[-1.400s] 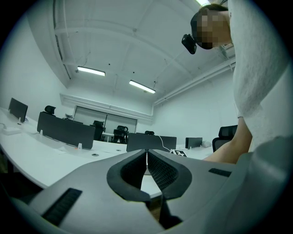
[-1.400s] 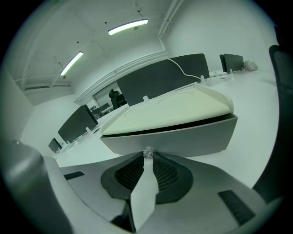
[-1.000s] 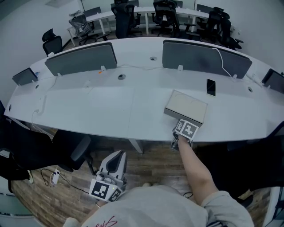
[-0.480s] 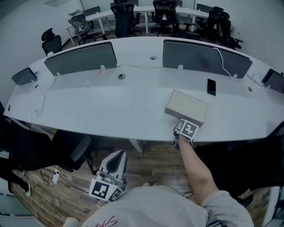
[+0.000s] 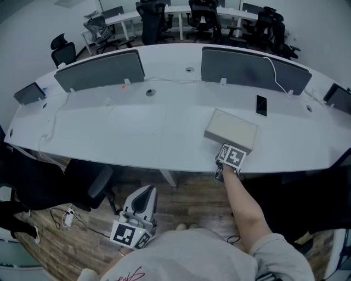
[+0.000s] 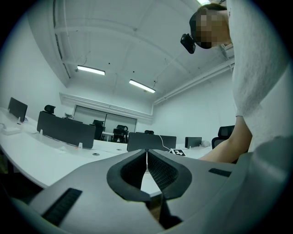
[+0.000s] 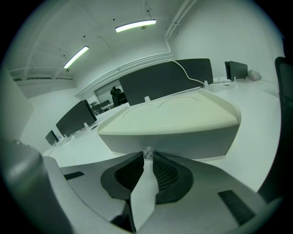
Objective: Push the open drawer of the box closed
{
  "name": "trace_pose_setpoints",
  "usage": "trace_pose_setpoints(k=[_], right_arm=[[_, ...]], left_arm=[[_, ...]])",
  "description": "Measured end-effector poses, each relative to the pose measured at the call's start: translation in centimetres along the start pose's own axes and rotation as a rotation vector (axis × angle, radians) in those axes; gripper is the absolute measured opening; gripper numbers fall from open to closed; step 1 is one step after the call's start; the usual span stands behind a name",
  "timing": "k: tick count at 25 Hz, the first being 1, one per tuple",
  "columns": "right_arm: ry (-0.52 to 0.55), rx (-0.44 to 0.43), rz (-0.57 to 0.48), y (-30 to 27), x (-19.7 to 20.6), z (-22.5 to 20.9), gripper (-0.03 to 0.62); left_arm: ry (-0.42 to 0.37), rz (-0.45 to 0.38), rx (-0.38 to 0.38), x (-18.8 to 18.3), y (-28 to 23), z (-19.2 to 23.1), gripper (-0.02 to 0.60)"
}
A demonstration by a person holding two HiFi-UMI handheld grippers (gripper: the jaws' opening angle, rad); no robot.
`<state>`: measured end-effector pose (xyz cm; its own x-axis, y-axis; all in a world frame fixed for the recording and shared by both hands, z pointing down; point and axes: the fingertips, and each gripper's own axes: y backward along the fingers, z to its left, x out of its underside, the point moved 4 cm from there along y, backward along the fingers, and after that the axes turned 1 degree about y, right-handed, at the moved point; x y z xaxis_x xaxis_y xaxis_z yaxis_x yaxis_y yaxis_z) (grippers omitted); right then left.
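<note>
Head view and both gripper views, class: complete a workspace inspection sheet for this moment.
Surface: curved white desk, mostly bare.
Job's things: beige box near the front edge; its drawer front looks flush, with a small clear knob.
Clutter: dark phone behind the box.
Grippers: right tool closed at the knob, jaw tips on either side of it; left tool shut, empty, held low below desk level.
Cables: white cable draped over the right divider.
Surroundings: dark dividers, office chairs behind, wood floor.
</note>
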<state>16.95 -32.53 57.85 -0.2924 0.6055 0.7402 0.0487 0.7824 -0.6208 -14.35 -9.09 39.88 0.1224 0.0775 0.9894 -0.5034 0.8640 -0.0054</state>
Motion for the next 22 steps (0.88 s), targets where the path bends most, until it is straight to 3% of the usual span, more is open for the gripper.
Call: trace_pose_setpoints(k=[22], right_arm=[[0.121,-0.005,-0.042,1.0,0.9,0.5,0.071]], left_arm=[[0.009,0.05,0.025,1.1,1.6,-0.3,0.018]])
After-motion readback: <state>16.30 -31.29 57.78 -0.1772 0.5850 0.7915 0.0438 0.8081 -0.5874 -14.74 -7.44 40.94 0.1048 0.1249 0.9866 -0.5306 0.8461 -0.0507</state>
